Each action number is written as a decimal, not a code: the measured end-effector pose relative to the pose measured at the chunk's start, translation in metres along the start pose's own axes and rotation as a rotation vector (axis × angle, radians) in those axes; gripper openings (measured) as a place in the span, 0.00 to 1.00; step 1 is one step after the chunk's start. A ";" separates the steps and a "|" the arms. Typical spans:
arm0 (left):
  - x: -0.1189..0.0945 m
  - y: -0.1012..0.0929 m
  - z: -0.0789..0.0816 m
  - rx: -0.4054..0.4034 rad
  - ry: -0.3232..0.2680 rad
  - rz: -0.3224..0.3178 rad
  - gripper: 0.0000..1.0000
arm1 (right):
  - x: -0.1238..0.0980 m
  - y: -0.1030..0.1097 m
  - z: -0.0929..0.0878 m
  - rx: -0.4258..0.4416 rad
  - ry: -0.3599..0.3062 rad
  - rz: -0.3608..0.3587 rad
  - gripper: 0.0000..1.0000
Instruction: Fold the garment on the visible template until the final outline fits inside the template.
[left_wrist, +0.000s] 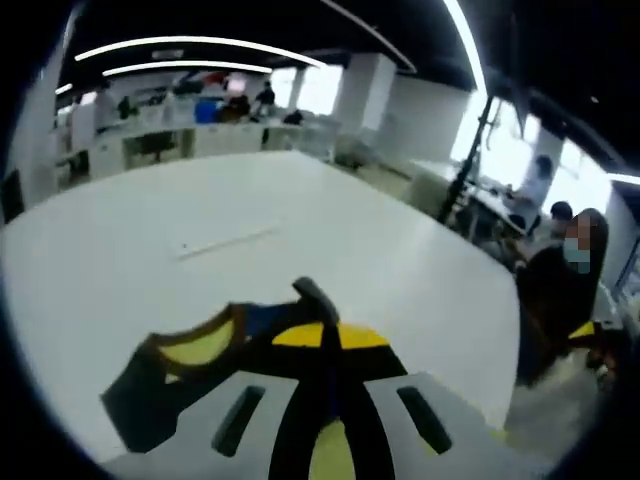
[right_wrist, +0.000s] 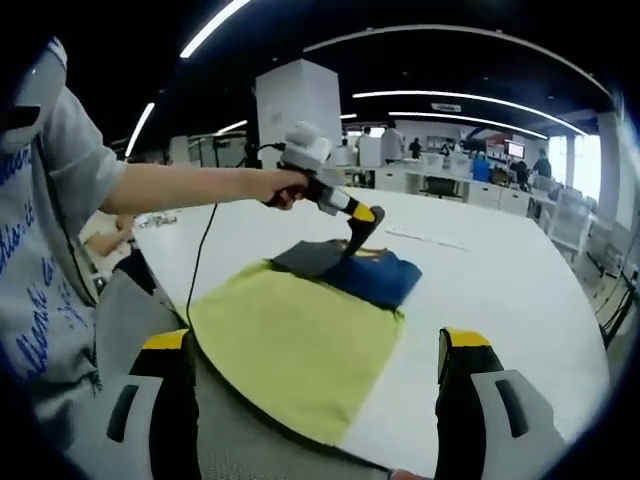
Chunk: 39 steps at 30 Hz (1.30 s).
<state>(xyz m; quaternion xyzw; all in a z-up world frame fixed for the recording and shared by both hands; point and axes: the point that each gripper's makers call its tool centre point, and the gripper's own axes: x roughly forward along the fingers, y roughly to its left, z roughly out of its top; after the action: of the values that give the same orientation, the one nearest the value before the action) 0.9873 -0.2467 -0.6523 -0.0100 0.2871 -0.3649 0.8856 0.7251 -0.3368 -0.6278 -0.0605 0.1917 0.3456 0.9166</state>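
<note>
The garment (right_wrist: 380, 277), dark blue and grey with yellow trim, lies bunched at the far end of a yellow-green template sheet (right_wrist: 300, 345) on the white table (right_wrist: 500, 290). A person's hand holds my left gripper (right_wrist: 360, 238) down onto the garment's top. In the left gripper view its black and yellow jaws meet in the middle, so the left gripper (left_wrist: 316, 300) is shut on a fold of the garment (left_wrist: 175, 375). My right gripper (right_wrist: 322, 395) hovers over the near end of the template, its jaws wide apart and holding nothing.
A thin pale strip (left_wrist: 225, 243) lies on the table (left_wrist: 130, 230) beyond the garment. A black cable (right_wrist: 203, 250) hangs from the left gripper across the table's left edge. Seated people (left_wrist: 560, 270) and desks stand off the table's far side.
</note>
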 end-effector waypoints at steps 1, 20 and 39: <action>0.003 -0.003 -0.002 0.004 0.008 -0.002 0.00 | 0.000 -0.001 0.000 0.003 -0.001 0.001 1.00; 0.044 -0.019 -0.046 -0.060 0.133 0.007 0.00 | 0.001 -0.010 -0.004 0.016 -0.002 -0.013 1.00; 0.076 -0.022 -0.070 -0.035 0.245 0.019 0.00 | -0.005 -0.017 -0.009 0.043 0.008 -0.030 1.00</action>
<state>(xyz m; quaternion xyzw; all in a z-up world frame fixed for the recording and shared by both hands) 0.9803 -0.2993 -0.7435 0.0220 0.3996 -0.3501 0.8469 0.7302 -0.3549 -0.6350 -0.0450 0.2018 0.3274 0.9220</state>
